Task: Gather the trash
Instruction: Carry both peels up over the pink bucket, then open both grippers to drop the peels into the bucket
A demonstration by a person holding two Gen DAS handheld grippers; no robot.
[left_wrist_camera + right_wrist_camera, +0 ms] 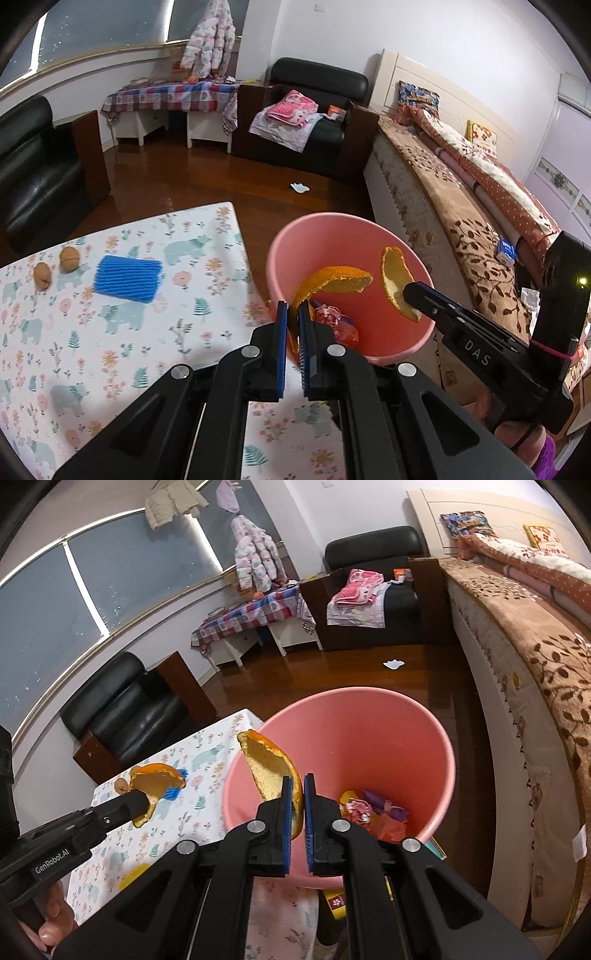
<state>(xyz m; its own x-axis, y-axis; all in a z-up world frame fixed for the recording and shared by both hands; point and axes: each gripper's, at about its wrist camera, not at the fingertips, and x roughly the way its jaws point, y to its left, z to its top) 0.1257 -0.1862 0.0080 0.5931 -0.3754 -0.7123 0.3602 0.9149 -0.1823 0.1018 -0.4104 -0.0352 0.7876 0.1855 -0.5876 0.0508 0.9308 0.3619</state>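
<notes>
My left gripper (pixel 293 304) is shut on a curved strip of orange peel (pixel 332 278) that hangs over the near rim of the pink bin (pixel 351 236). To its right, my right gripper (pixel 410 291) is shut on a second peel (pixel 397 284) above the bin. In the right wrist view, the right gripper (pixel 298 782) pinches that peel (pixel 269 768) over the bin (pixel 369 720). The left gripper (pixel 142 800) holds its peel (pixel 157 777) above the table edge. Crumpled wrappers (pixel 369 808) lie at the bin's bottom. A blue foam net (pixel 127 278) and two walnuts (pixel 69 259) lie on the table.
The table (pixel 147 350) has a flower-and-bear cloth and stands left of the bin. A bed (pixel 461 229) runs along the right. A white paper scrap (pixel 300 187) lies on the wooden floor. Black armchairs (pixel 314 122) stand behind and at the left.
</notes>
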